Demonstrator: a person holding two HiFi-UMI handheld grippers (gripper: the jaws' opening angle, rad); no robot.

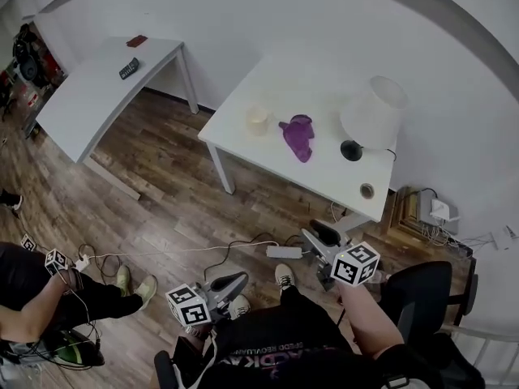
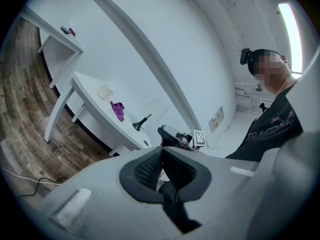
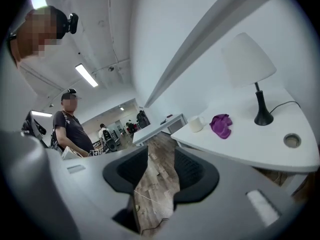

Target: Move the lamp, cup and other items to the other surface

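Lamp (image 1: 371,113): white shade, black base; cup (image 1: 258,120) cream.

White wall (image 1: 276,10), wood-plank floor (image 1: 170,181); two white tables against the wall, well apart: near table (image 1: 231,128), far table (image 1: 85,100); ceiling strip light (image 3: 86,75) lit

From your head view the lamp shade (image 1: 375,112) hides most of its stem. The dark thing (image 1: 128,69) and reddish thing (image 1: 136,40) on the far table (image 1: 89,108) are too small to tell, and the bystander (image 1: 36,306) at left is cropped by the edge.
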